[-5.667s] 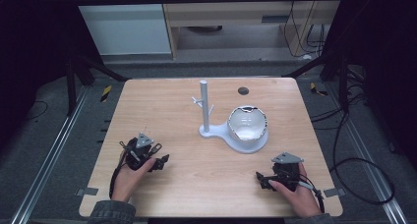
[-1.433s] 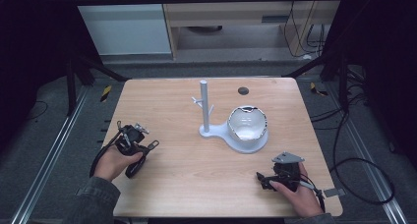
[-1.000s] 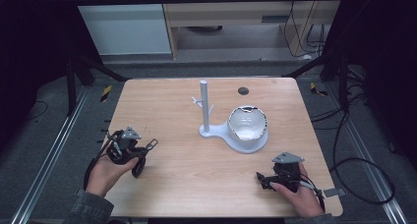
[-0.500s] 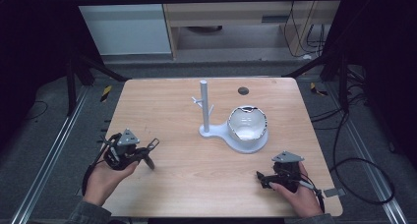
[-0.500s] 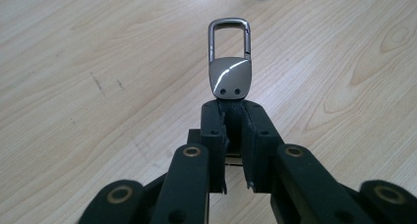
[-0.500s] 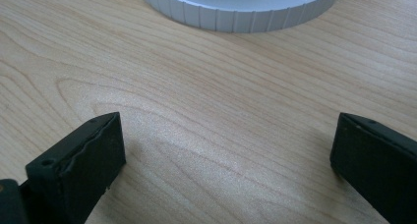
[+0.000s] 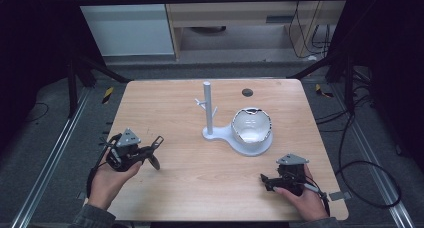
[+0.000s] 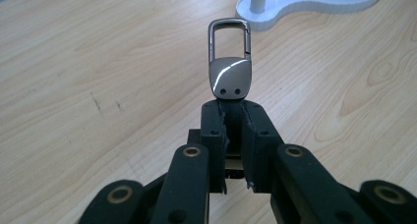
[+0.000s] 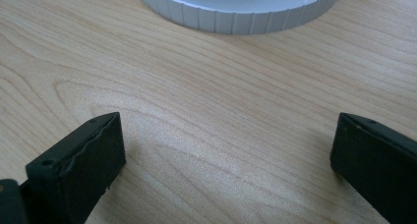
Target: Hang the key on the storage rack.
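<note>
The left hand-held gripper [image 8: 231,135] is clamped on the strap of a metal key clip [image 8: 229,62], its open loop pointing toward the white peg stand [image 7: 235,133] — presumably so it can hook onto a peg. The right hand-held gripper [image 7: 272,179] rests on the table [image 7: 190,188] just short of the stand's round base — jaws wide apart, holding nothing.

No readable text, label, brand, number or sign is showing anywhere in these views. The metal key-ring clip [image 8: 229,64] is showing a plain face with two small holes, and the white stand [image 7: 239,133] and the worktop [image 7: 175,103] are carrying no lettering.
</note>
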`<state>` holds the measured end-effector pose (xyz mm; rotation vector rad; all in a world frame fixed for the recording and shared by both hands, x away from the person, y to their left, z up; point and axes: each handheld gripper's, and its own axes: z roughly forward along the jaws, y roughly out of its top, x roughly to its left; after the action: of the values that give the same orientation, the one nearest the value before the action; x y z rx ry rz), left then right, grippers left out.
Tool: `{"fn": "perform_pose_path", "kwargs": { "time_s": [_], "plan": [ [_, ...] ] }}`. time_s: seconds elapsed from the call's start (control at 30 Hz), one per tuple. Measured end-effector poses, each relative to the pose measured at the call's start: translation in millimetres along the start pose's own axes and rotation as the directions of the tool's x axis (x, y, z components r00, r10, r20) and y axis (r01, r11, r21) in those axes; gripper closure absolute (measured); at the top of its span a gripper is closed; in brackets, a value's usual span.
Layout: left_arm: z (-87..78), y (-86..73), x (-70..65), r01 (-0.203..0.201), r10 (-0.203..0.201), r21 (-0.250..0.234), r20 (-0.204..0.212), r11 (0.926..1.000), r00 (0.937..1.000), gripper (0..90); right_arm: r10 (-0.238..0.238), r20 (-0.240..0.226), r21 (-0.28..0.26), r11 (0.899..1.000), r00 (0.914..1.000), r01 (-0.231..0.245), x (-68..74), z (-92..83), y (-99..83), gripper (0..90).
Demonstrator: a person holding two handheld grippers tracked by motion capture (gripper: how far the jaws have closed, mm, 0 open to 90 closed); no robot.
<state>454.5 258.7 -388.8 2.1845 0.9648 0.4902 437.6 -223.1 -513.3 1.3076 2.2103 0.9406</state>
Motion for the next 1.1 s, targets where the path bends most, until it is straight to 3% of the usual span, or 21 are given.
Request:
{"fn": "perform_pose_path", "kwargs": {
  "time_s": [0.53, 0.83, 1.1],
  "plan": [
    [21.1, 30.7, -5.0, 0.012, -0.01, -0.072, 0.03, 0.9973, 0.9995, 80.4, 0.003, 0.003, 0.0, 1.0, 1.0, -0.003, 0.2, 0.3, 0.3, 0.4],
    [26.6, 56.6, -12.8, -0.032, 0.034, -0.086, 0.017, 0.9958, 0.9993, 80.5, 0.003, 0.003, 0.0, 1.0, 1.0, -0.003, 0.2, 0.3, 0.3, 0.4],
    [31.3, 70.7, -16.7, -0.04, 0.042, -0.106, 0.018, 0.9935, 0.999, 80.5, 0.003, 0.003, 0.0, 1.0, 1.0, -0.003, 0.2, 0.3, 0.2, 0.4]
  ]
}}
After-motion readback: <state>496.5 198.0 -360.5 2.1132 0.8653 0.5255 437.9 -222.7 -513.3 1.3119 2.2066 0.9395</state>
